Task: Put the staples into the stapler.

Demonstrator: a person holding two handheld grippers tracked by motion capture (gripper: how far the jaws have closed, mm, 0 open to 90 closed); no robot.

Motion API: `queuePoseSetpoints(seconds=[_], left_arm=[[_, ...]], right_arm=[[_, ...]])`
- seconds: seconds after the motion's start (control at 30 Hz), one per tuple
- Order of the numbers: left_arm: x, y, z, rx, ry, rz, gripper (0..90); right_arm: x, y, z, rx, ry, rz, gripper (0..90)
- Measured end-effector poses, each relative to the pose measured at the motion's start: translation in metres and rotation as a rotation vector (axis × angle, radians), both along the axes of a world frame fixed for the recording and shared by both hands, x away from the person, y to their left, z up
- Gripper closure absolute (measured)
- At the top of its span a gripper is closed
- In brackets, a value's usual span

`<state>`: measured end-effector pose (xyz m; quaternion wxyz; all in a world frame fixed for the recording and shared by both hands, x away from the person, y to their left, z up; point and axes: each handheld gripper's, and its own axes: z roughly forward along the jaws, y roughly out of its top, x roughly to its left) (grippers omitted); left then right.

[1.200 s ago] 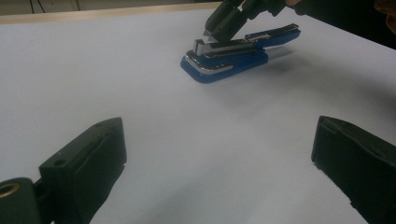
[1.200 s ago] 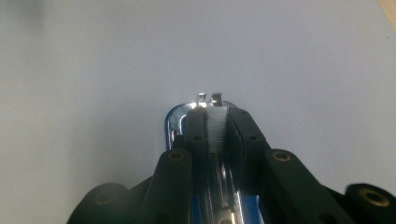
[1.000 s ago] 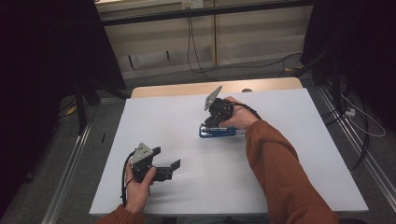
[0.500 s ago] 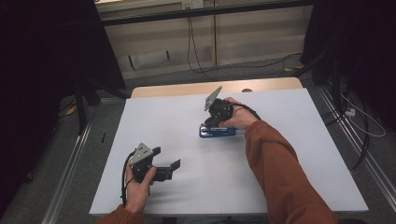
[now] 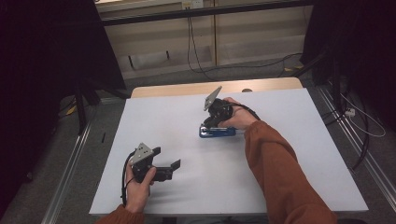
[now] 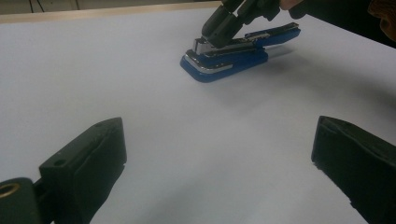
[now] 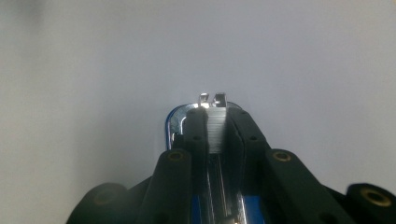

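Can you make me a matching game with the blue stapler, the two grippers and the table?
Things:
1. blue metal stapler
2. left gripper
3. right gripper
4. white table top

States:
A. fingers wide apart, nothing between them
B. bare and pale, with the wooden edge at its far side
C. fingers shut on the silver staple strip
D. lying open on the table

Pairs: 1-D, 2-A, 3-C, 4-B
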<state>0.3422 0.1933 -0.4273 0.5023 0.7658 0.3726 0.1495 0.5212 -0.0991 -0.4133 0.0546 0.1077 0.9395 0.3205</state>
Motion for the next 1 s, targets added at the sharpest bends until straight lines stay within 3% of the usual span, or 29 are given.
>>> queuePoseSetpoints(seconds=[0.67,0.87,1.0], left_arm=[[-0.0001,-0.0003,0.0,0.001,0.004,0.0,3.3],[0.0,-0.0001,-0.0001,0.001,0.005,0.0,3.3],[-0.0001,0.0,0.0,0.001,0.004,0.0,3.3]], right_arm=[[0.0011,0.0013,-0.0004,0.029,0.005,-0.024,76.3],[0.0015,-0.0011,0.0001,0.029,0.002,-0.05,70.1],[0.0021,-0.0037,0.0015,0.044,-0.001,-0.089,59.9]])
